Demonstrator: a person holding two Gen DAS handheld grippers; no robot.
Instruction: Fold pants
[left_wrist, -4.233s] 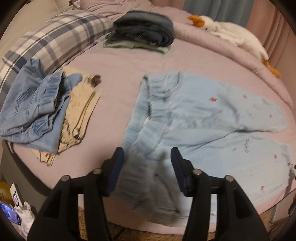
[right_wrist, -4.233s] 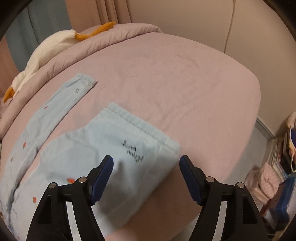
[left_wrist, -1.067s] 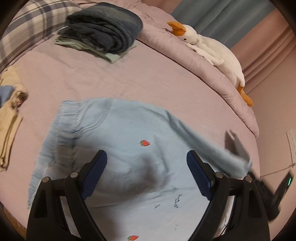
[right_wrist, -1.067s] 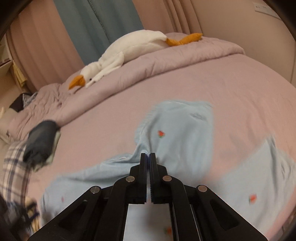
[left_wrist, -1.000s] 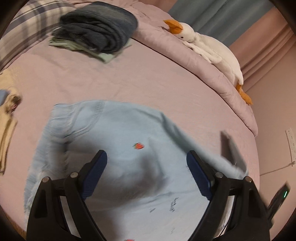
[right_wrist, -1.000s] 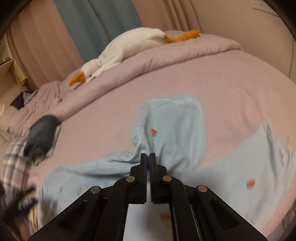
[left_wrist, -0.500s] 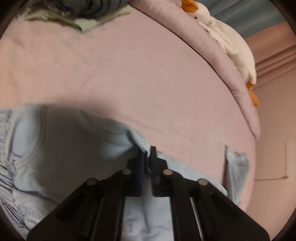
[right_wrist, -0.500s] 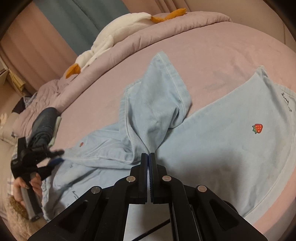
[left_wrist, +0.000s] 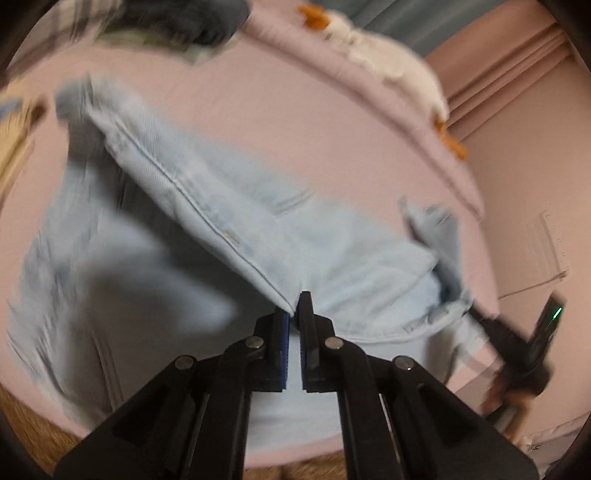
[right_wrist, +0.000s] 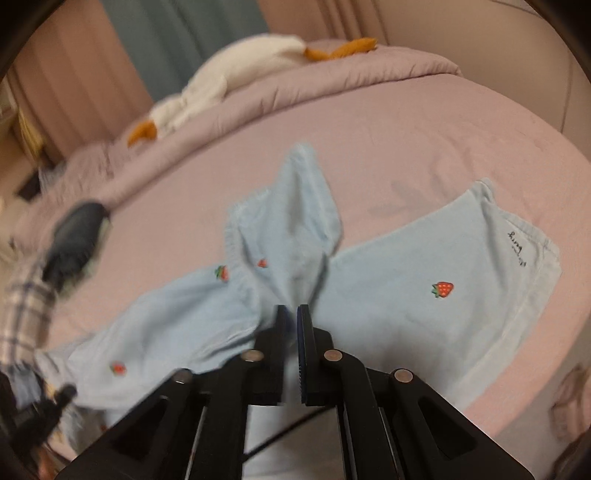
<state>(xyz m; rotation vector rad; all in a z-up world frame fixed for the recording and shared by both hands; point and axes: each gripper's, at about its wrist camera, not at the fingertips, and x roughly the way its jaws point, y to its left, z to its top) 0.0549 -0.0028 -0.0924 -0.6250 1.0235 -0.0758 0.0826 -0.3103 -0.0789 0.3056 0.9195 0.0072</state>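
On the pink bed (left_wrist: 295, 122), the left gripper (left_wrist: 294, 314) is clenched on a seam of the light-blue pants (left_wrist: 207, 206), lifting it. From the right wrist, the right gripper (right_wrist: 294, 314) pinches the pants (right_wrist: 406, 295) mid-fabric.

Your right gripper (right_wrist: 294, 314) has its jaws pinched on a fold of the light blue pants (right_wrist: 424, 295), lifting that leg into a peak above the pink bed (right_wrist: 406, 155). The other leg lies flat to the right (strawberry print, black lettering near the hem). A white goose plush (right_wrist: 221, 81) rests on the rolled duvet (right_wrist: 351, 77) behind. The left edge is blurred.
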